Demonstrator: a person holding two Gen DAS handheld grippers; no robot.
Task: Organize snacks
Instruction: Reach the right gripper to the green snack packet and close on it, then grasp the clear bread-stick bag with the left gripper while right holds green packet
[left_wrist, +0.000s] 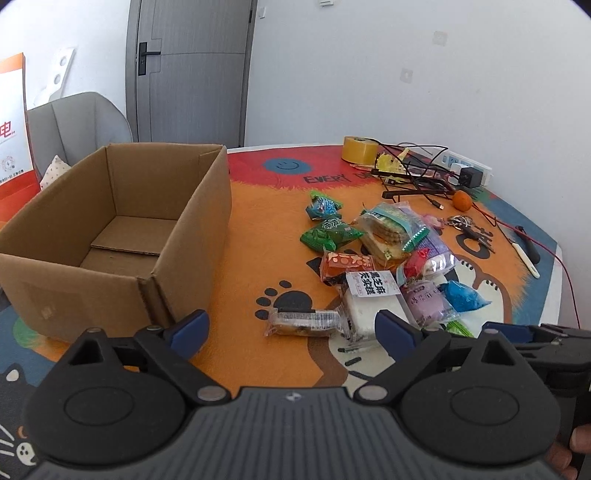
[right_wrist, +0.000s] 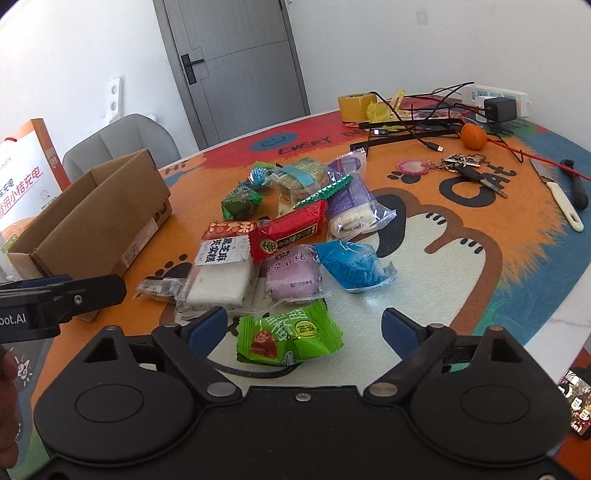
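An open cardboard box (left_wrist: 195, 240) stands empty on the left of the cartoon mat (left_wrist: 258, 229); the right wrist view shows the box (right_wrist: 96, 221) from its side. A pile of wrapped snacks (left_wrist: 373, 258) lies right of it. My left gripper (left_wrist: 291, 326) is open, with a brown bar in clear wrap (left_wrist: 303, 323) lying between its blue fingertips, untouched. My right gripper (right_wrist: 303, 325) is open around a bright green snack pack (right_wrist: 290, 336), with gaps on both sides. Behind that pack lie a white cake pack (right_wrist: 218, 273), a purple pack (right_wrist: 293, 275), a blue one (right_wrist: 349, 266) and a red one (right_wrist: 288, 232).
At the table's far side are a yellow tape roll (right_wrist: 356, 105), tangled cables (right_wrist: 417, 122), a power strip with a charger (right_wrist: 498, 101), an orange (right_wrist: 473, 136), keys (right_wrist: 469, 166) and a white-handled knife (right_wrist: 561, 201). A grey chair (left_wrist: 77, 125) and a door (left_wrist: 192, 70) are behind the box.
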